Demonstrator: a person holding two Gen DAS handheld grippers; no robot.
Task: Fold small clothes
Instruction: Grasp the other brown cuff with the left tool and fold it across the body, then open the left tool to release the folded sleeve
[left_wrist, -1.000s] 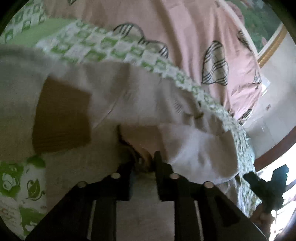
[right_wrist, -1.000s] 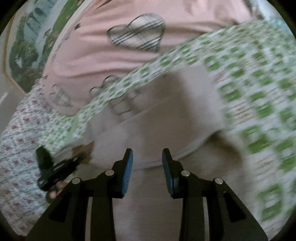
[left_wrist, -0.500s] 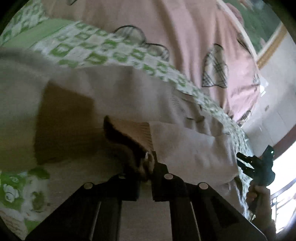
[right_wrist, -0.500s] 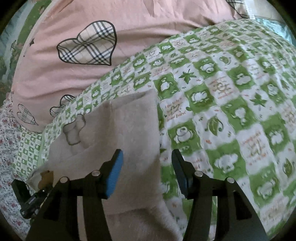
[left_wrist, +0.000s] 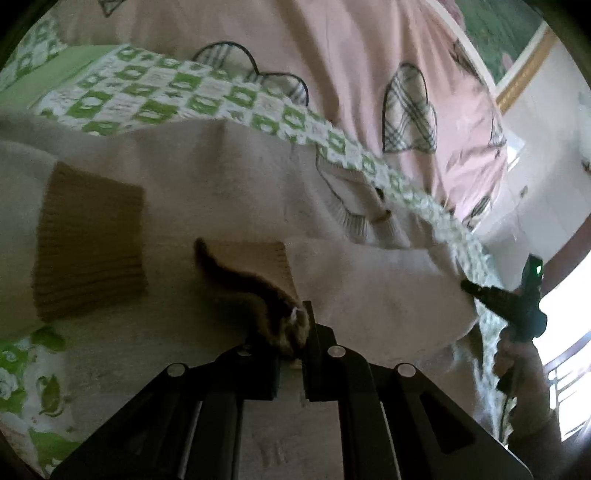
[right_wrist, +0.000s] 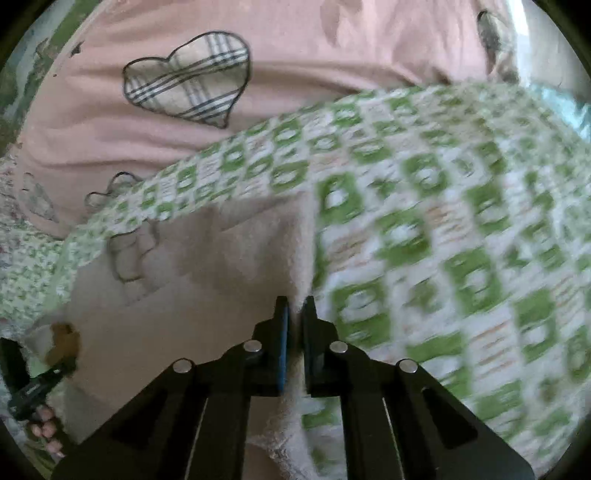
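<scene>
Left wrist view: my left gripper (left_wrist: 293, 332) is pressed together on the brown ribbed cuff (left_wrist: 258, 280) of the small cream fleece garment (left_wrist: 221, 177), which lies spread on the green-and-white checked bedspread (left_wrist: 155, 92). Pinching the cuff makes sense, I judge: it is the firm end of the sleeve, so the sleeve can be carried over the body in one piece. A second brown ribbed cuff (left_wrist: 88, 240) rests flat on the garment, left of mine. At the far right edge my right gripper (left_wrist: 476, 290) sits at the garment's side.

Right wrist view: the right gripper (right_wrist: 293, 306) has just been closing and now pinches the garment's right edge (right_wrist: 301, 258), fleece visibly between the pads. This frame is blurred, so how deep the bite goes I cannot tell. A pink duvet with checked hearts (right_wrist: 184, 85) lies beyond the bedspread (right_wrist: 443, 221).

Judgement: both sides are secured to keep the cloth taut for a fold; fold not yet made.
</scene>
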